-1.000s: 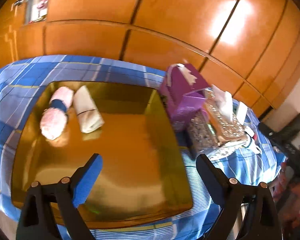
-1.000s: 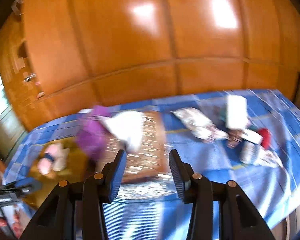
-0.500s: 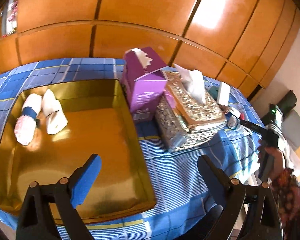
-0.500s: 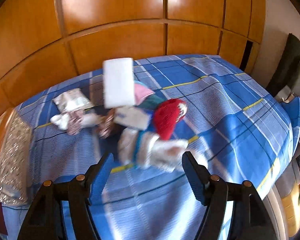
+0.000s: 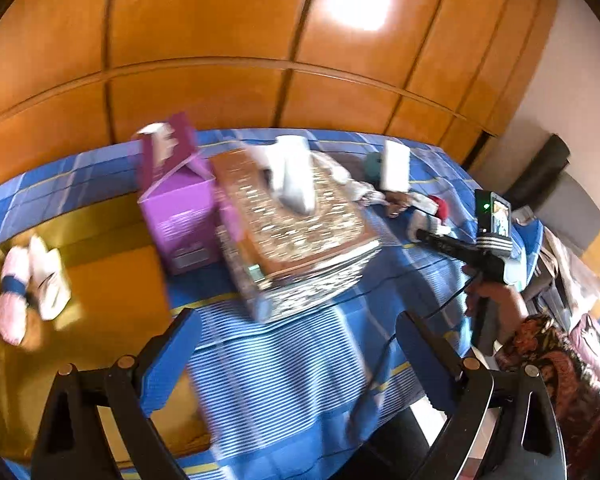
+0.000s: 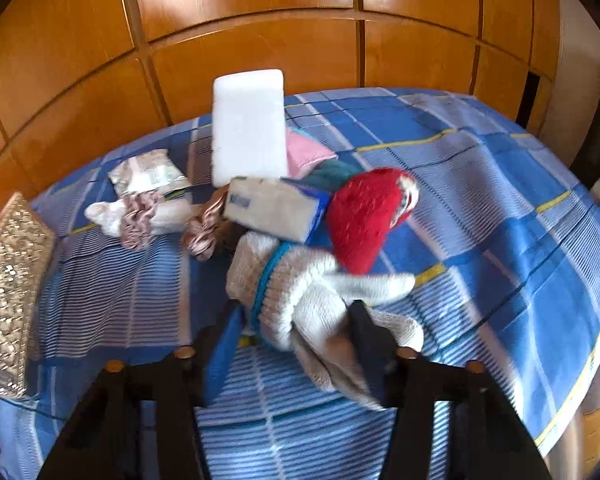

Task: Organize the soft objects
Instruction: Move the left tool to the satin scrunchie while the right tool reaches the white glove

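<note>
The right tongs (image 6: 296, 344) are closing with a white knit bundle (image 6: 300, 292) between their pads; the left tongs (image 5: 296, 360) hang open and empty over the surface's blue checked cloth (image 5: 284, 380). A gold tray (image 5: 108, 292) holds two rolled socks (image 5: 28, 284). Beyond lie tissue boxes (image 5: 292, 232), a red plush (image 6: 364, 220) and a white block (image 6: 248, 124). Orange wood panels (image 6: 260, 12) stand behind.
</note>
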A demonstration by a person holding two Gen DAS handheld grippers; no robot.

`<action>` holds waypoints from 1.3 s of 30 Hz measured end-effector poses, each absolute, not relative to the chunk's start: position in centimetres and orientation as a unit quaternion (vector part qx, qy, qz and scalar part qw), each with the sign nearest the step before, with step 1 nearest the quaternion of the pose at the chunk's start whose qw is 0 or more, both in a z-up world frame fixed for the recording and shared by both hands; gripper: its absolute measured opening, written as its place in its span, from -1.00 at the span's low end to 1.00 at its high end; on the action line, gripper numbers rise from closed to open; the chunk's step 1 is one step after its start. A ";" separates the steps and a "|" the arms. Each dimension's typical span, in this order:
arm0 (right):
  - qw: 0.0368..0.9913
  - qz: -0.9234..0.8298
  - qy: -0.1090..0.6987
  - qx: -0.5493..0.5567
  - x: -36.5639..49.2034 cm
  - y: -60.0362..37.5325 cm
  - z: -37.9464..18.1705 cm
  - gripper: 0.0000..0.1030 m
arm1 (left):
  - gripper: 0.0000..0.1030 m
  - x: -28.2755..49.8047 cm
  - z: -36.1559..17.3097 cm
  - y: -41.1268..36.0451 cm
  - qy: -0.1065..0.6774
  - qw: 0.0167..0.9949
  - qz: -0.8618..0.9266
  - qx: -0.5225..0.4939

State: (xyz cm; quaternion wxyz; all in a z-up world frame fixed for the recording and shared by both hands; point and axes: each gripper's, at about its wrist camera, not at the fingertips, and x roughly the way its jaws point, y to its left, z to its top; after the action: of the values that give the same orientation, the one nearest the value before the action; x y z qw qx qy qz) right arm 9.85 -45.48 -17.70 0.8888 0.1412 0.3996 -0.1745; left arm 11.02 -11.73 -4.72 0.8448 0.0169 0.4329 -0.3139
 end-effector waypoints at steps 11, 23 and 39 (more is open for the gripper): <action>0.909 -0.136 0.323 0.225 4.3 -44.0 -18.2 -0.22 | 0.91 12.5 -2.6 -21.2 0.437 0.821 -0.363 0.061; 0.911 -0.180 0.289 0.231 3.4 -44.6 -18.8 -0.22 | 0.91 16.8 -4.6 -33.3 0.453 0.802 -0.357 0.155; 0.922 -0.168 0.251 0.243 2.7 -44.8 -19.8 -0.20 | 0.06 25.2 -12.8 -42.6 0.562 0.755 -0.316 0.117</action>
State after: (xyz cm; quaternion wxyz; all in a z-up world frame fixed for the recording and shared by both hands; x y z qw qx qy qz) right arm 2.70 -44.77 -19.78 0.9219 0.2428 0.2507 -0.1683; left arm 25.22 -42.63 -12.84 0.7555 0.1172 0.5619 -0.3159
